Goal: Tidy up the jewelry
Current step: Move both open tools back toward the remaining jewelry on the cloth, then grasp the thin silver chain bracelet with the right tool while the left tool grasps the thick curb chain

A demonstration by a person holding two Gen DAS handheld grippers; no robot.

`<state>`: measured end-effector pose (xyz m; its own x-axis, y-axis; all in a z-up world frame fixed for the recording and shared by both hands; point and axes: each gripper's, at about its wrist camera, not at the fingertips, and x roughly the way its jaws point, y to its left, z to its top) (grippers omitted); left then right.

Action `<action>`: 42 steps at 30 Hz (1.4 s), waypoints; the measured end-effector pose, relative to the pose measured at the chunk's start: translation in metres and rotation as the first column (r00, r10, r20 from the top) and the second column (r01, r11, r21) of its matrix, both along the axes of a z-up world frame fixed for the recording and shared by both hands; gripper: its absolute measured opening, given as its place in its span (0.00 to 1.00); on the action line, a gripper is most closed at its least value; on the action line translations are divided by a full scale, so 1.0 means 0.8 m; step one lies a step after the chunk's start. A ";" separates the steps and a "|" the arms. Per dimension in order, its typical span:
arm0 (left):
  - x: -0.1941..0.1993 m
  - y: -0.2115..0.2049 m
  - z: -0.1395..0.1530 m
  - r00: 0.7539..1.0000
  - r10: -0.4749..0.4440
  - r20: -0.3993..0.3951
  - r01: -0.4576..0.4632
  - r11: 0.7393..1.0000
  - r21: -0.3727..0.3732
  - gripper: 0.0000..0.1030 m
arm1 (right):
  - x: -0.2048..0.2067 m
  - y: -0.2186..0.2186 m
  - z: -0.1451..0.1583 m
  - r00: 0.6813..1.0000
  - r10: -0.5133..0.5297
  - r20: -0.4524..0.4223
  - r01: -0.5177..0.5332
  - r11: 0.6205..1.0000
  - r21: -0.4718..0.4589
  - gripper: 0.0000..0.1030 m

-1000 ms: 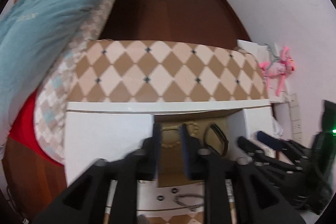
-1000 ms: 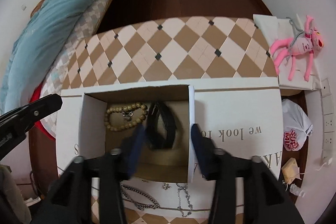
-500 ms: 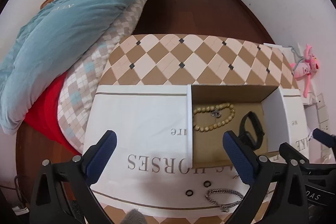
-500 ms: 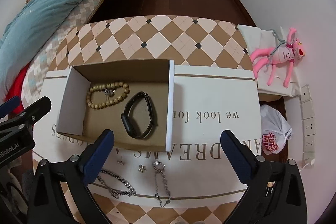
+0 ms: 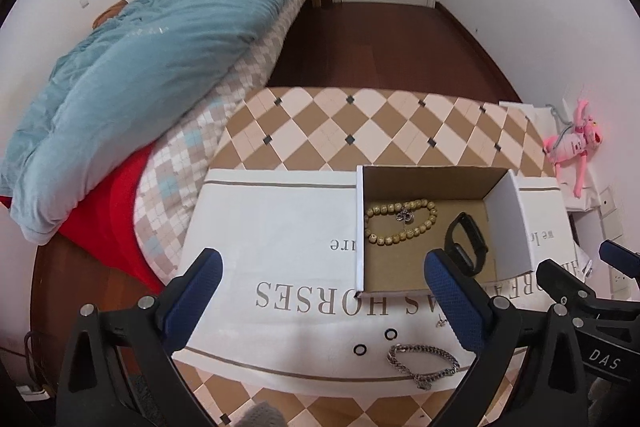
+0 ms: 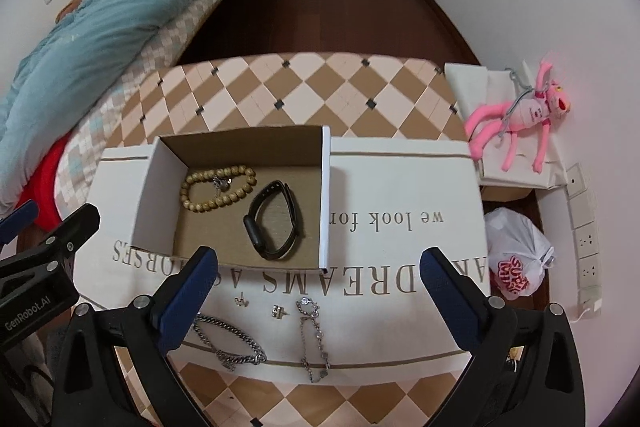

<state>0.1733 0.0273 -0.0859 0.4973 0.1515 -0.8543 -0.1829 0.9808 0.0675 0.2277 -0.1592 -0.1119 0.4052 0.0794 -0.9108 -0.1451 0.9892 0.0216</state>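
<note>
Beaded bracelet [image 6: 218,189] and black band [image 6: 274,223] lay in box [image 6: 154,203]. Chains [image 6: 230,341], earrings [image 6: 280,311] remained at near table edge. Your left tool [image 5: 320,301] and right tool [image 6: 316,297] had just spread wide, empty.

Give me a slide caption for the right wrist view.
Open right gripper above loose chains, box holding bead bracelet and black band.
</note>
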 end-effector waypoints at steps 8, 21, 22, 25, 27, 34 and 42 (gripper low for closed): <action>-0.040 -0.001 0.041 0.998 -0.007 0.060 0.007 1.000 -0.006 1.00 | -0.037 -0.003 0.048 0.997 0.000 0.075 0.000 1.000 0.001 0.99; -0.090 0.004 0.078 0.994 0.022 0.104 -0.019 0.999 -0.031 1.00 | -0.089 -0.001 0.107 0.990 0.004 0.141 -0.012 0.998 0.055 0.99; -0.093 0.005 0.076 0.995 0.026 0.101 -0.023 0.999 -0.027 1.00 | -0.092 -0.004 0.106 0.991 0.000 0.135 -0.009 0.998 0.064 0.99; -0.097 0.008 0.057 0.996 0.050 0.074 -0.049 0.999 -0.021 1.00 | -0.098 -0.014 0.092 0.995 -0.026 0.096 0.019 0.997 0.079 0.99; -0.099 0.008 0.034 0.997 0.059 0.039 -0.059 0.998 -0.016 1.00 | -0.099 -0.022 0.075 0.997 -0.047 0.062 0.043 0.996 0.074 0.99; -0.102 0.007 -0.068 0.989 0.098 -0.114 -0.101 0.995 -0.024 1.00 | -0.103 -0.068 -0.045 0.977 -0.159 -0.145 0.174 0.980 0.097 0.79; -0.098 -0.008 -0.132 0.971 0.079 -0.224 -0.082 0.997 -0.003 1.00 | -0.101 -0.065 -0.142 0.957 -0.167 -0.236 0.196 0.975 0.103 0.51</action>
